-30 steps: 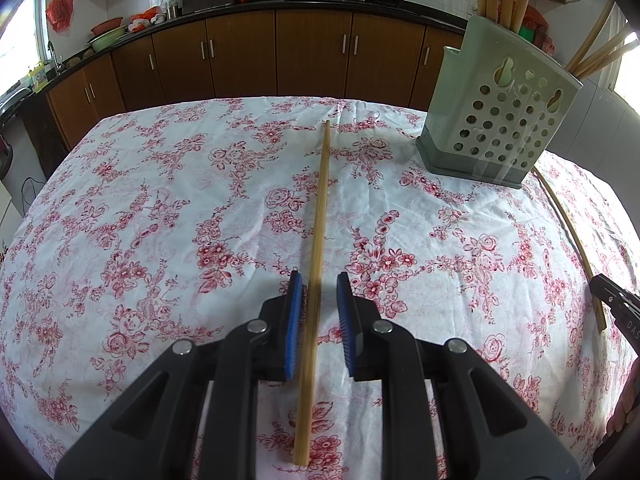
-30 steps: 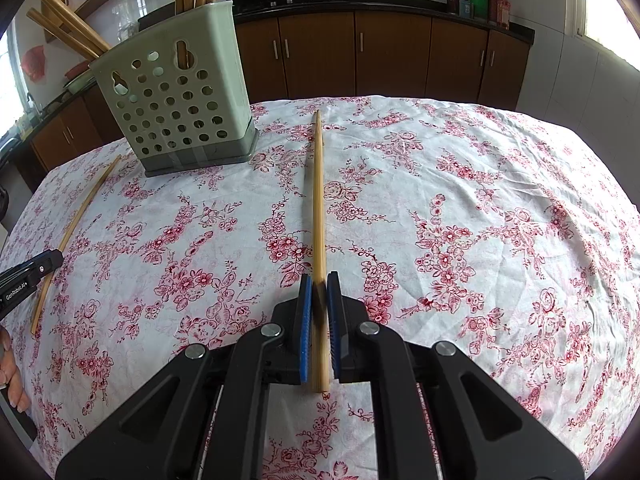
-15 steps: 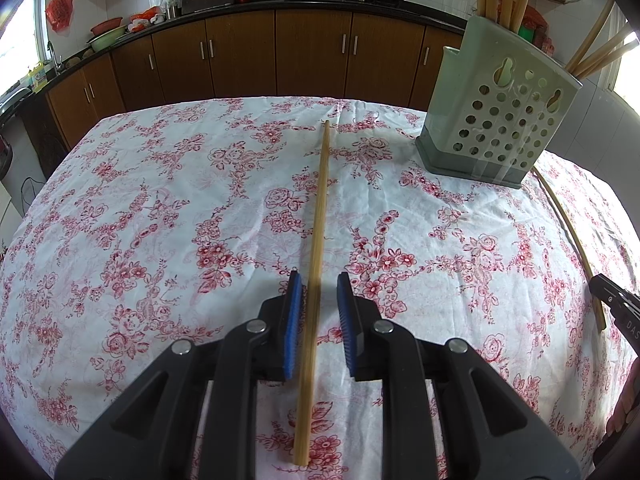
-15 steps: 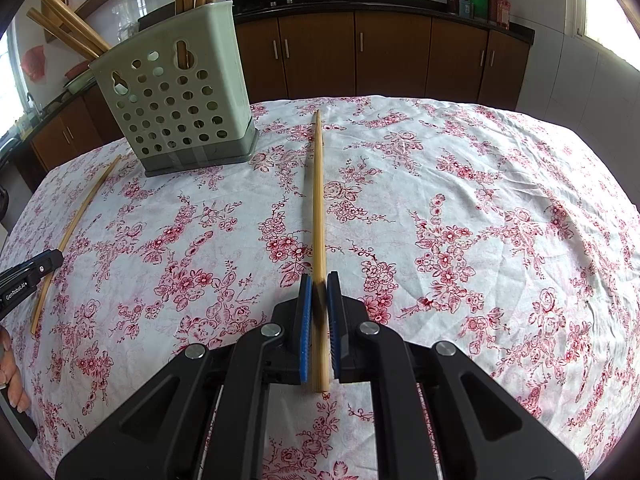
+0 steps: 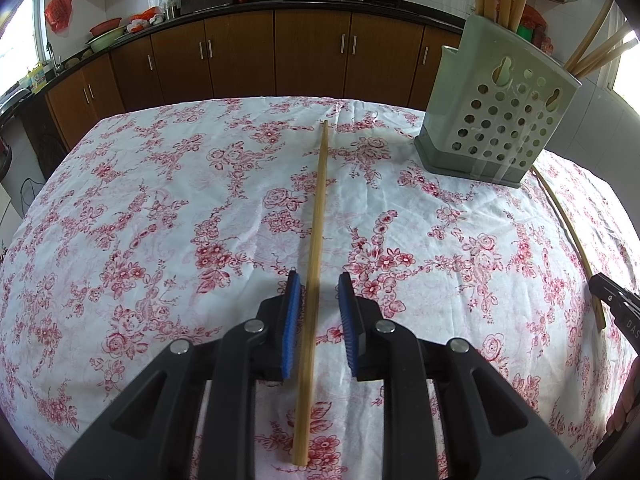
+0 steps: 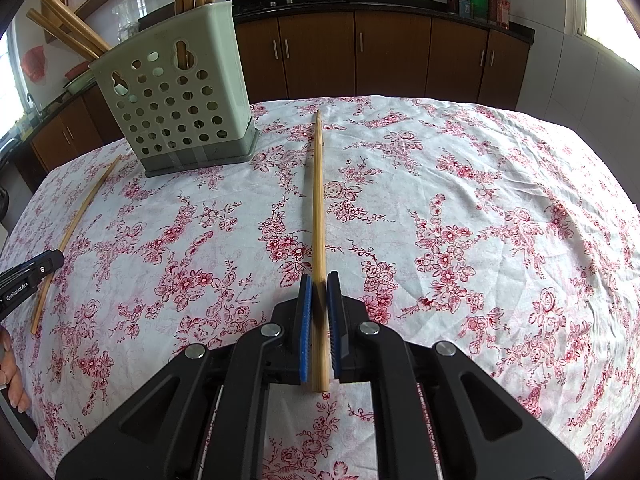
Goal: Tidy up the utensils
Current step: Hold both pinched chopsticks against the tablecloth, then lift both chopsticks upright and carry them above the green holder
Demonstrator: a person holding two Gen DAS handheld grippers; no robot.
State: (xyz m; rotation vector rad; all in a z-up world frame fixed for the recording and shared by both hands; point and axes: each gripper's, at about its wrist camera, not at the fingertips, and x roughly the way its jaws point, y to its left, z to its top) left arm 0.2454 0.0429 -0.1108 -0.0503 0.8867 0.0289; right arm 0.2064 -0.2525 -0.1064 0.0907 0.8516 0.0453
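Clamped in the right gripper [image 6: 319, 280]: a bamboo chopstick [image 6: 318, 200], near end between the blue pads, running away over the floral tablecloth [image 6: 480, 200]. Straddled by the left gripper [image 5: 319, 280], narrowly parted, not visibly pressing: another chopstick [image 5: 316, 224] flat on the cloth. Farther off, a perforated green holder [image 5: 496, 120], its chopsticks cut off by the frame top.

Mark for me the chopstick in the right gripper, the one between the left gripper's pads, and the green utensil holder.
Right gripper's chopstick [image 6: 319, 200], right wrist view, mid-shaft.
Left gripper's chopstick [image 5: 318, 216], left wrist view, mid-shaft.
Green utensil holder [image 6: 176, 96], right wrist view, perforated front wall.
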